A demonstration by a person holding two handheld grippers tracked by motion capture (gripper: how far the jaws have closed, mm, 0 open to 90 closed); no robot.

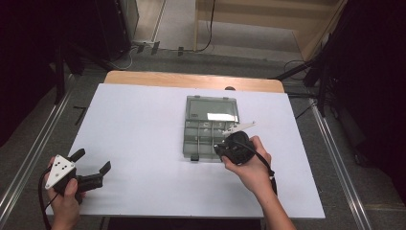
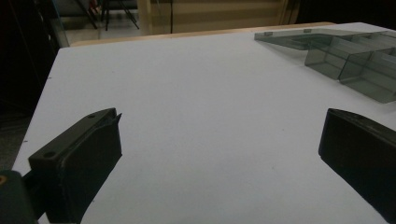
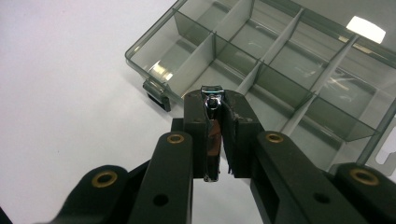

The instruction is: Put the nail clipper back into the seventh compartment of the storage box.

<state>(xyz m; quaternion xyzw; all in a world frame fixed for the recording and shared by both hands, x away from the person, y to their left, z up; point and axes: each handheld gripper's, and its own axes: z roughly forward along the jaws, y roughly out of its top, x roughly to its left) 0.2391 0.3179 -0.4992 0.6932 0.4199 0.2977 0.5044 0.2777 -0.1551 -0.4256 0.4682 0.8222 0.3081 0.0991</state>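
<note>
Gripping a small metal nail clipper [image 3: 212, 135] edge-on, my right gripper [image 3: 215, 100] has its jaws closed tight on it, the shiny tip poking out just past the pads at the centre of the right gripper view. Beyond that tip, filling the upper right of the frame, sits the open plastic organizer box [image 3: 154, 42], its grey dividers marking off a row of empty compartments; the latch hangs at its near edge. From above, my right hand [image 1: 249, 165] sits at the box's [image 1: 187, 127] lower right corner, in the middle-right of the frame.

My left gripper [image 1: 91, 167] rests in the lower left, jaws spread wide over bare white table [image 2: 196, 93], holding nothing, well apart from the box.

I judge I'm carrying the clipper to a compartment. Next I'd need to bring the tip over one cell, clear of the dividers, lower it, then open.
</note>
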